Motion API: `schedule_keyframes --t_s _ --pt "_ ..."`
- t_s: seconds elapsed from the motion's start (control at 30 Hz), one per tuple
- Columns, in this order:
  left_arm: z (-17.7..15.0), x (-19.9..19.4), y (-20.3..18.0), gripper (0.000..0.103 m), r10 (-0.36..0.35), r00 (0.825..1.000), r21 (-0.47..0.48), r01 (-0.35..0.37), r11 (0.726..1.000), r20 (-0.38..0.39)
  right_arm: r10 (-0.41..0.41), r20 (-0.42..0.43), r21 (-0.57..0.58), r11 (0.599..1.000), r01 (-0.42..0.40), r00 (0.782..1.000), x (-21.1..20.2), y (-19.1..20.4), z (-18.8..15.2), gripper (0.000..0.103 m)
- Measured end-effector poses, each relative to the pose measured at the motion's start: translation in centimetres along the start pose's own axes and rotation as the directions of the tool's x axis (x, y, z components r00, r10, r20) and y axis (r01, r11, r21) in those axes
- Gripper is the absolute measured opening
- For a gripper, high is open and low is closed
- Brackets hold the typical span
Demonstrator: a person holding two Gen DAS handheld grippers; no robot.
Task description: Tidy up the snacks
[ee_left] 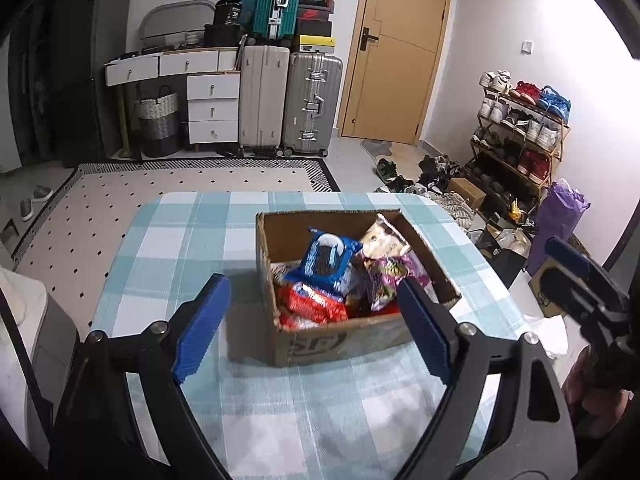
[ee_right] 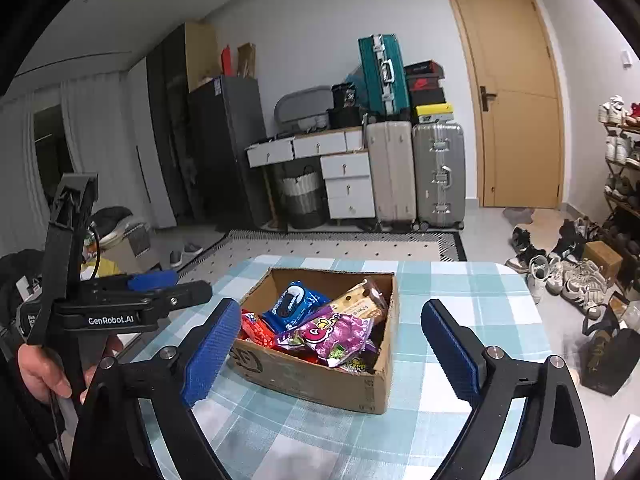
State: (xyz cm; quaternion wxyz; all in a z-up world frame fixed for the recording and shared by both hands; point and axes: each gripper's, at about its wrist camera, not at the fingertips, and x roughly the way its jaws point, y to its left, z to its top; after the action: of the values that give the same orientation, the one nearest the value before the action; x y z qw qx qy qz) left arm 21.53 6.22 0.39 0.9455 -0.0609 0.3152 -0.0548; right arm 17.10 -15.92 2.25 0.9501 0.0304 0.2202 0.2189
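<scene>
Left gripper [ee_left: 314, 324]: blue pads spread wide, nothing between them, hovering above the near edge of the cardboard box [ee_left: 316, 346]. Right gripper [ee_right: 330, 350]: likewise spread wide and empty-handed, poised above the box's near corner. Inside the box, heaped together: blue cookie pack [ee_right: 294, 304] toward the middle, red snack bag [ee_right: 258, 330] at the near left, purple candy bag [ee_right: 334, 334] on top at the near right, beige snack pack [ee_right: 358, 304] leaning toward the far right wall. Beneath the box, a blue-and-white checked tablecloth [ee_right: 460, 292]. Farther out: patterned rug [ee_left: 132, 200], upright suitcases [ee_left: 288, 100] against the wall, wooden door [ee_left: 394, 52], crowded shoe rack [ee_left: 520, 128].
</scene>
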Motion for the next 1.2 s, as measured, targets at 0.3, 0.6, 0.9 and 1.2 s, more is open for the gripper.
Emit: schedule_keyframes --t_s 0.3,0.6,0.9,1.2 --pt "-3.8 -2.1 1.4 0.098 0.053 0.998 -0.042 -0.052 0.998 0.037 -0.056 0.118 -0.016 0.998 0.059 0.991 -3.8 0.7 -2.8 0.098" --pt "-7.3 -4.1 2.2 0.102 0.107 0.988 -0.064 -0.100 0.993 0.110 -0.095 0.155 -0.019 0.995 0.100 0.983 -5.6 0.5 -6.2 0.098" --pt "-10.7 -4.4 2.7 0.102 0.144 0.975 -0.049 -0.137 0.989 0.169 -0.132 0.140 -0.046 0.989 0.139 0.981 -5.4 0.2 -10.1 0.098" --pt "-14.1 -3.7 2.5 0.102 0.176 0.953 -0.014 -0.178 0.984 0.245 -0.141 0.139 -0.083 0.985 0.153 0.980 -4.1 0.1 -11.8 0.098"
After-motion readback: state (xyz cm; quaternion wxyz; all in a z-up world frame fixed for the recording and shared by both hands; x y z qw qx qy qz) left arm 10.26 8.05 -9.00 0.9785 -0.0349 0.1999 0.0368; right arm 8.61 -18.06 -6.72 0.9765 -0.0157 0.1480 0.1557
